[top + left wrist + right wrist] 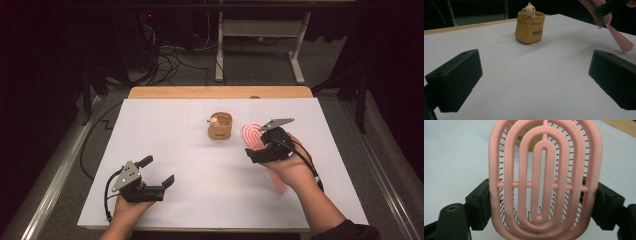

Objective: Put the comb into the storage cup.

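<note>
Left tool [159, 172] jaws wide apart, empty, right tool [541, 202] clamping pink hairbrush [545, 180], bear pouch [529, 27] beyond

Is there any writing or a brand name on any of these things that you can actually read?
One dark script word on the front of the small tan bag-shaped pot, under the little bear figure at its rim: too blurred to read for certain.
Pink hairbrush, clamped in the right gripper: no writing on it.
Left gripper: no label shows.
</note>
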Motion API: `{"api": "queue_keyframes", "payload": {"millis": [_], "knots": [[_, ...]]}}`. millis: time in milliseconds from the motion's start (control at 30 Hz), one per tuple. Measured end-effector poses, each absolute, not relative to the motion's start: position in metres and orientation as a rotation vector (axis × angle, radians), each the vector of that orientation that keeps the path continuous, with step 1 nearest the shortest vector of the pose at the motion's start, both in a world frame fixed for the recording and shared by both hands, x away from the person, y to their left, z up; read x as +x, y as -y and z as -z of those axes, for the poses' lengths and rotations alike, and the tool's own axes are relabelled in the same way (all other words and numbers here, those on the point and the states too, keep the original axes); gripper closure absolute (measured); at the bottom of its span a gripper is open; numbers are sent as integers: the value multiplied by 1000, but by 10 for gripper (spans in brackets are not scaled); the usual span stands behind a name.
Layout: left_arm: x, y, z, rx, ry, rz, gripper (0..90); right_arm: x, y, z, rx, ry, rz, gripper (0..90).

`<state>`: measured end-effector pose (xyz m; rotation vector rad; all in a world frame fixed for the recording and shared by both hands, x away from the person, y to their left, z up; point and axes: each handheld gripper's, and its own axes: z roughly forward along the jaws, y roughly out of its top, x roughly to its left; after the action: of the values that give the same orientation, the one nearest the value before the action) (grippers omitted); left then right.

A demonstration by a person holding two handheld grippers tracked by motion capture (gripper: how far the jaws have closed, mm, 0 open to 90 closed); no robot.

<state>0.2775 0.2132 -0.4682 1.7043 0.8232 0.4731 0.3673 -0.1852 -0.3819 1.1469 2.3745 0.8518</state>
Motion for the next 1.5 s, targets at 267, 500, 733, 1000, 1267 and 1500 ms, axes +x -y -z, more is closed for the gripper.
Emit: {"api": "queue_keyframes", "payload": {"millis": [267,500,733,1000,1267,1500], "knots": [[277,-213,468,1704,-823,-473,0,363,189,379,1131,-2317,-935,200],[277,-213,468,1704,-822,-472,0,356,194,377,1103,-2241,-1010,200],[277,-214,468,1705,-821,-471,0,352,196,376,1081,-2198,-1062,200],[277,-213,468,1709,-822,-468,0,346,200,375,1071,-2104,-1129,200],[277,-213,469,1712,-816,-457,0,340,209,375,1067,-1996,-1230,200],[277,-215,468,1705,-814,-464,0,331,217,382,1056,-1901,-1308,200]]}}
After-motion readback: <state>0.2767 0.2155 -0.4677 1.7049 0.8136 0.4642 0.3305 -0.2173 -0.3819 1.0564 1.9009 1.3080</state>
